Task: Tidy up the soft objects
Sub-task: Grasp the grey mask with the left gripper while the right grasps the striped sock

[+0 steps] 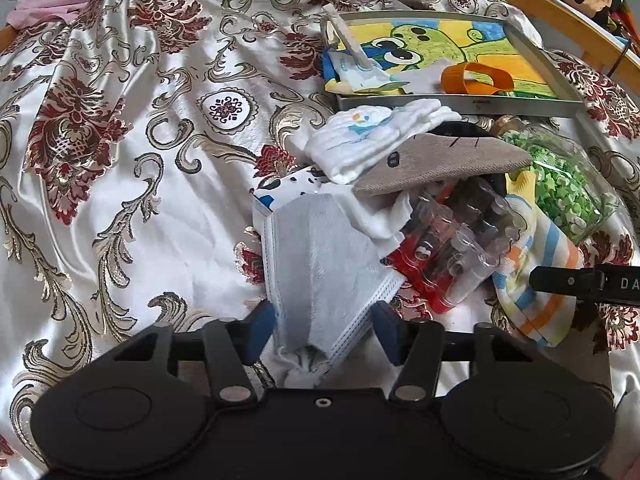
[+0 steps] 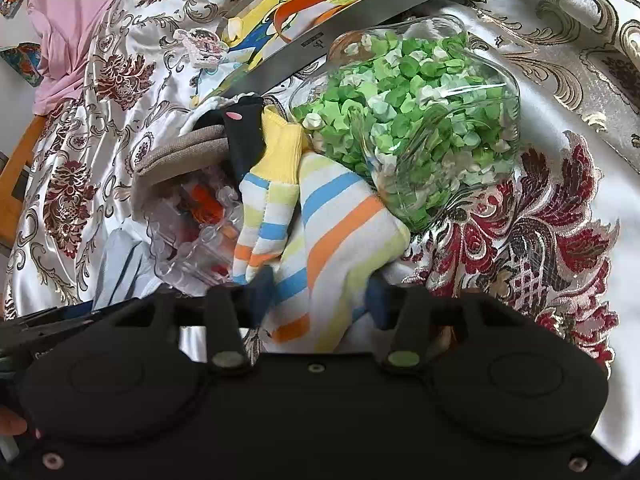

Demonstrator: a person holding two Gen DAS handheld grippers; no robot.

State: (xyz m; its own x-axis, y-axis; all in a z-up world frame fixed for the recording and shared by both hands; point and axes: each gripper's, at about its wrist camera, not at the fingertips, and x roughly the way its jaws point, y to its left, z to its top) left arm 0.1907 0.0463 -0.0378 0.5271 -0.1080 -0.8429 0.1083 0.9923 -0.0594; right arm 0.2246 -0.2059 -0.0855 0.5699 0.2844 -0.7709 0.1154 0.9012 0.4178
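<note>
A grey-and-white face mask (image 1: 320,256) lies on the patterned bedspread, and its near end is bunched between the blue pads of my left gripper (image 1: 325,332), which is shut on it. My right gripper (image 2: 320,296) is shut on a sock striped in blue, orange and yellow (image 2: 340,232), which leans against a glass jar of green paper stars (image 2: 420,120). Its matching sock with a yellow cuff (image 2: 268,200) lies just to the left. Behind the mask sit a white sock (image 1: 360,140), a beige fabric piece (image 1: 440,160) and a dark sock (image 2: 244,140).
A clear plastic blister pack with red contents (image 1: 448,248) lies among the socks. Beyond the pile is a metal tray (image 1: 460,102) with a cartoon picture and an orange band (image 1: 476,78). Pink cloth (image 2: 72,20) lies far left. A wooden bed frame (image 1: 560,12) runs behind.
</note>
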